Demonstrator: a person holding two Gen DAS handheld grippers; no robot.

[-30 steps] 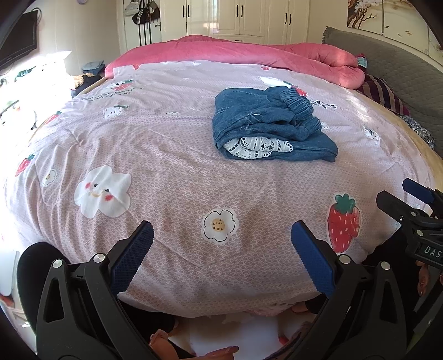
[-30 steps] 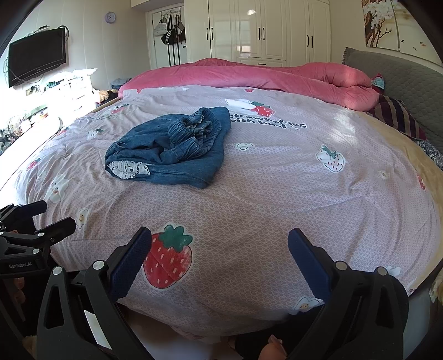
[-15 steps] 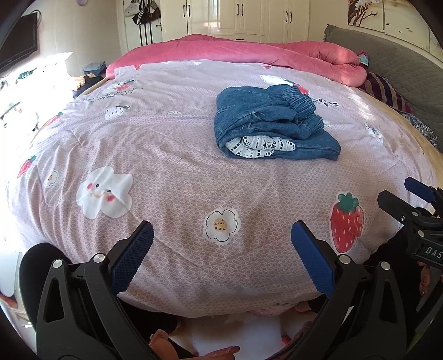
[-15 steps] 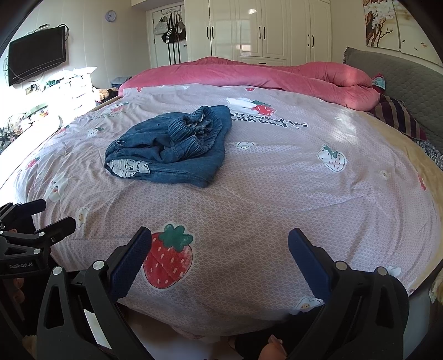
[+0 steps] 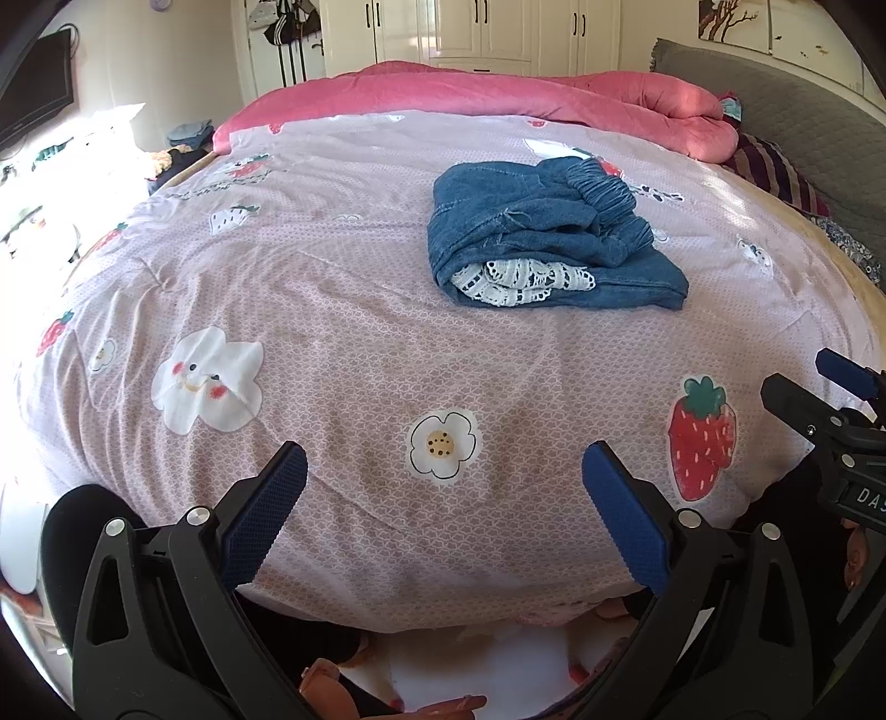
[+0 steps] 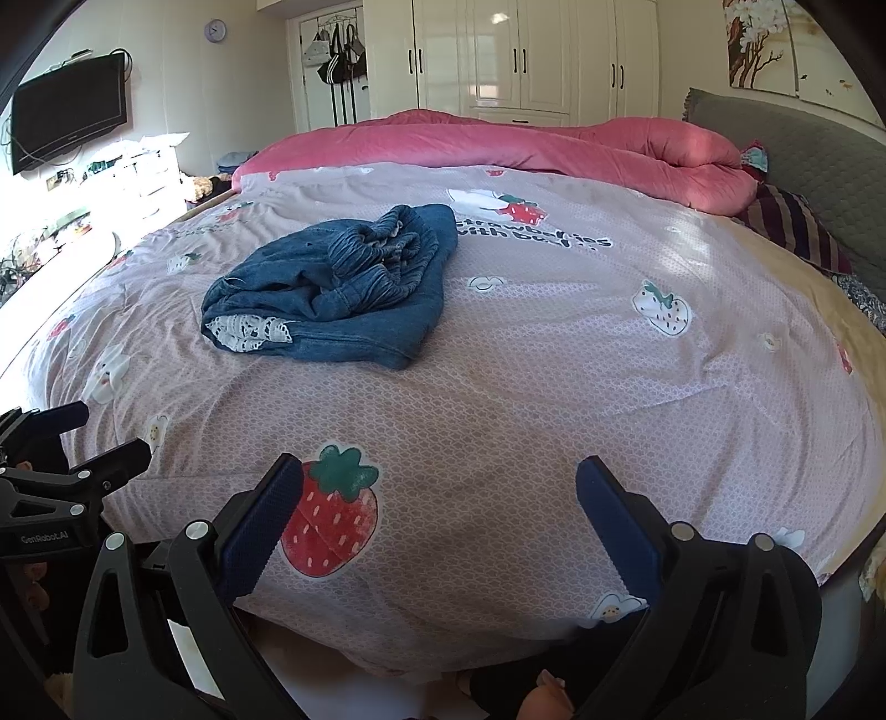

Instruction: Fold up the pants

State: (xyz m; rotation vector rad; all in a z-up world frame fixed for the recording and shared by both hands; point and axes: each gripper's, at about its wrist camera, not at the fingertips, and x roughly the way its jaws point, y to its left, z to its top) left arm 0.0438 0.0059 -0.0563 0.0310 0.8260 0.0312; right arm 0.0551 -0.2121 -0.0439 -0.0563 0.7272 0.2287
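Left wrist view: a TV (image 5: pixel 33 88), white wardrobes (image 5: pixel 482 27) and a bed (image 5: pixel 332 310) under a strawberry-print cover, pink duvet (image 5: pixel 498 94) at its far edge. One folded pair of denim pants (image 5: pixel 545 243) lies right of centre, lace hem (image 5: pixel 520 282) facing the cameras; long axis unclear. Two grippers, left gripper (image 5: pixel 443 487) and right gripper (image 6: pixel 440 498), gape wide at the near edge, holding nothing.

The pants (image 5: pixel 545 238) lie on the bedspread (image 5: pixel 343 310), the rolled quilt (image 5: pixel 498 94) behind them.
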